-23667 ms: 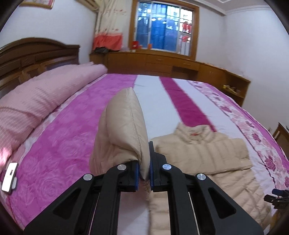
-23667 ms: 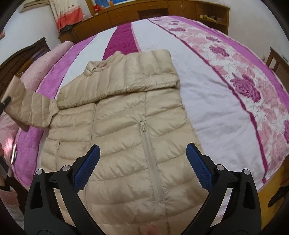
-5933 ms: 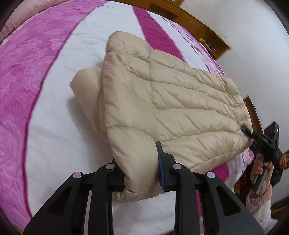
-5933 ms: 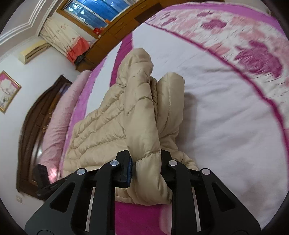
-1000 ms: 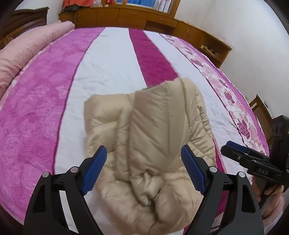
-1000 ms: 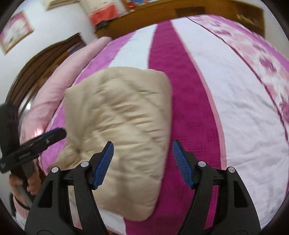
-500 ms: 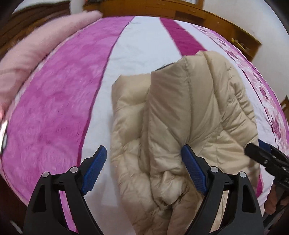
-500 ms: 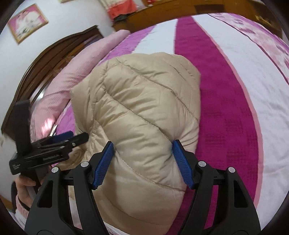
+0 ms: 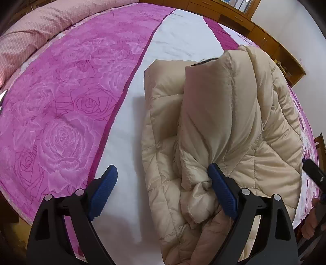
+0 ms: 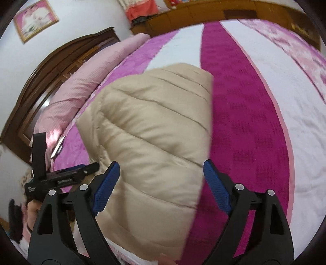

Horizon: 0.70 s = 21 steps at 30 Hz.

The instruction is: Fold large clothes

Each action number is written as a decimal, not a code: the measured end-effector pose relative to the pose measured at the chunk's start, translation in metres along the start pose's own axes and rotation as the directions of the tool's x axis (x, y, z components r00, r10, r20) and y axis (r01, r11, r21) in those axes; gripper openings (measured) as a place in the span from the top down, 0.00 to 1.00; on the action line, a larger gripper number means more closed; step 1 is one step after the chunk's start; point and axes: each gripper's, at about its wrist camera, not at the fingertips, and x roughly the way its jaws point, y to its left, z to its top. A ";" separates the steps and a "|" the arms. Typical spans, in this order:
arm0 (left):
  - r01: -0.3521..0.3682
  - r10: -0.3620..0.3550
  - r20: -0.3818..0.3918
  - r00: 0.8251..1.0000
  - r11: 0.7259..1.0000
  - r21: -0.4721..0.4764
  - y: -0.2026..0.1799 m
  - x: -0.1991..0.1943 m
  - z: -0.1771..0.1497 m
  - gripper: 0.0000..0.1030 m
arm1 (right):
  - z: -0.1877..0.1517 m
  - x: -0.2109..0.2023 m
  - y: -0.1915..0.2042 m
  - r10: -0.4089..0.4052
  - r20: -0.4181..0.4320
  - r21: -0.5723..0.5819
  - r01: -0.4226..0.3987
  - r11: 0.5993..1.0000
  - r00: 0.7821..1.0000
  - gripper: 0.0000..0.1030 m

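Jacket lies folded between both spread claws, left and right, ungripped.

A home bedroom, wide bed under a pink rose-patterned spread, carved dark wooden headboard, long pink bolster, framed picture, low wooden cabinets

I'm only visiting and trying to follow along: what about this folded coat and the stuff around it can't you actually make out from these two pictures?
- Left wrist view: the jacket's near end is cut off by the bottom edge and partly hidden by the left gripper.
- Right wrist view: motion blur smears the jacket's quilting; the right gripper covers its near edge.
- Right wrist view: the small flat object beside the pillow is too small to identify.
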 end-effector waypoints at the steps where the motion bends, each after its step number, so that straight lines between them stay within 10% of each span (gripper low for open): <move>1: -0.001 0.001 -0.003 1.000 1.000 -0.002 0.000 0.001 0.000 0.15 | -0.001 0.002 -0.008 0.000 -0.016 0.027 0.000 1.000 1.000 0.19; 9: 0.070 -0.074 -0.058 0.996 0.995 -0.075 0.006 0.012 0.000 0.16 | -0.008 0.031 -0.043 0.197 -0.119 0.190 -0.173 0.966 0.973 0.13; 16: 0.380 -0.407 -0.102 0.908 0.900 -0.212 0.014 0.027 -0.002 0.39 | -0.007 0.054 -0.045 0.307 -0.126 0.246 -0.270 0.931 0.943 0.12; 21: 0.429 -0.434 -0.060 0.899 0.900 -0.084 -0.011 0.016 0.008 0.48 | -0.007 0.036 -0.051 0.334 -0.036 0.227 -0.318 0.921 0.942 0.32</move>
